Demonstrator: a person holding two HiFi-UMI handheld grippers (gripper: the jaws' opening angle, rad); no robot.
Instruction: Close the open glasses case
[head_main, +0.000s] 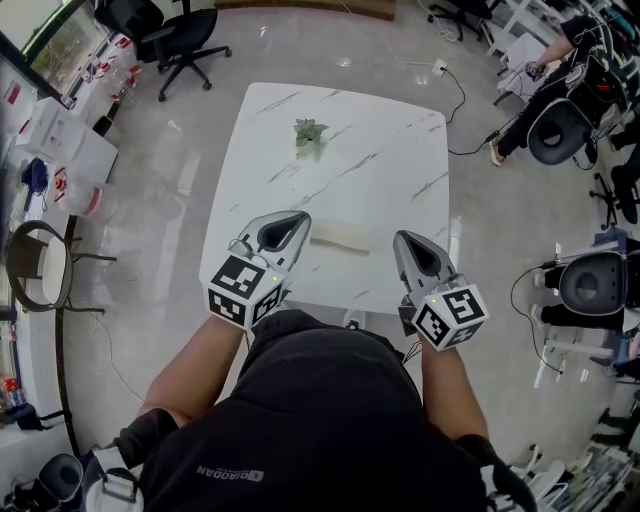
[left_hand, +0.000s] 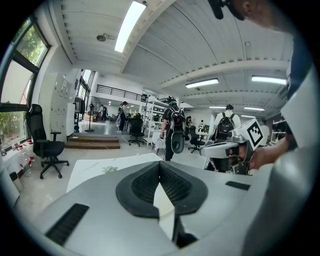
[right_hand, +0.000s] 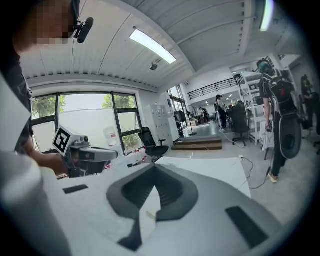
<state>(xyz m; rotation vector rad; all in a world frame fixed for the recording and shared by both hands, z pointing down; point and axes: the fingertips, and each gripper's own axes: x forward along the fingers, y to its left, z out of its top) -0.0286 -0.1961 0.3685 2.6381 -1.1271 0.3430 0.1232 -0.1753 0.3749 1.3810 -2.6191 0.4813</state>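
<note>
Where the white marbled table (head_main: 380, 150) reaches the person's body, both grippers hang over its near edge. The left gripper (head_main: 300, 216) has its fingers pressed together on nothing, and the right gripper (head_main: 402, 238) likewise has its fingers closed tip to tip. Between them, flat on the table by that edge, lies the cream case (head_main: 340, 236), just beside the left fingertips and near the right ones. From above it is hard to make out whether its lid is up or down. Farther off, a small green sprig (head_main: 310, 130) lies toward the far edge. Glossy grey floor (head_main: 190, 220) surrounds the table. A black chair (head_main: 185, 40) stands at far left, and people (left_hand: 172, 130) stand beyond.
</note>
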